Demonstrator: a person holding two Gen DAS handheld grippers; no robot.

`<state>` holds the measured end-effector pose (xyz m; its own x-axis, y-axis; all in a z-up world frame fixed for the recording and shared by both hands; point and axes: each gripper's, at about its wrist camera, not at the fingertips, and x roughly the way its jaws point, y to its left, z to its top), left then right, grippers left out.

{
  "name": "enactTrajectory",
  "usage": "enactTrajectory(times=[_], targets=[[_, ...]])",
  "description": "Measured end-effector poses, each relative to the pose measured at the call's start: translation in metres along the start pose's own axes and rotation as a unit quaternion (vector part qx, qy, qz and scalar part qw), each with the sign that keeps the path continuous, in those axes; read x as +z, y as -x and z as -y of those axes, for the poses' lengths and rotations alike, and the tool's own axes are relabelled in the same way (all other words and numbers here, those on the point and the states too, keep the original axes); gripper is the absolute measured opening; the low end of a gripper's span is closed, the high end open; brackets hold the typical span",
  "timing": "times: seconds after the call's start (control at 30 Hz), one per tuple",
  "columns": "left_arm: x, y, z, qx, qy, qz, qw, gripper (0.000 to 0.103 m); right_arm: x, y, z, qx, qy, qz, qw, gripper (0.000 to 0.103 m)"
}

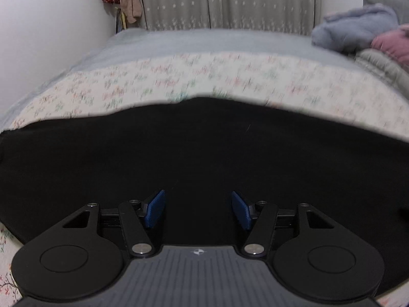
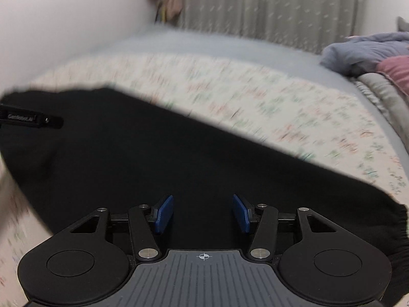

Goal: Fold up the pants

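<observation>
The black pants [image 1: 194, 153] are lying flat on the floral bedsheet [image 1: 158, 79], while the left gripper [image 1: 198, 208] and right gripper [image 2: 203, 213] are hovering over them, jaws spread, pinching nothing.

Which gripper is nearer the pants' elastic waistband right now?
Right. The elastic waistband lies just beside the right gripper, at the pants' edge. The left gripper hangs over plain black cloth, and its view shows no waistband. Both are open.
</observation>
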<state>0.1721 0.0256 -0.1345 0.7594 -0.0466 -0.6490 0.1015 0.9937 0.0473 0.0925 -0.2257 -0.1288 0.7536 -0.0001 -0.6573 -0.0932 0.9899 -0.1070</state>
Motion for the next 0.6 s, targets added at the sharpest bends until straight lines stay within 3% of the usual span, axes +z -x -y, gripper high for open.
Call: enactTrajectory(times=[0.07, 0.37, 0.6], targets=[[-0.004, -0.004, -0.011, -0.009, 0.023, 0.005, 0.9997, 0.083, -0.004, 0.000, -0.005, -0.006, 0.009, 0.003, 1.000, 0.049], [-0.014, -0.002, -0.040, -0.012, 0.040, 0.016, 0.9990, 0.083, -0.018, 0.022, 0.019, 0.000, -0.032, -0.016, 0.999, 0.049], [-0.021, 0.003, -0.081, 0.036, 0.069, 0.016, 0.9968, 0.082, -0.047, 0.048, 0.068, -0.015, -0.093, -0.026, 0.995, 0.049]])
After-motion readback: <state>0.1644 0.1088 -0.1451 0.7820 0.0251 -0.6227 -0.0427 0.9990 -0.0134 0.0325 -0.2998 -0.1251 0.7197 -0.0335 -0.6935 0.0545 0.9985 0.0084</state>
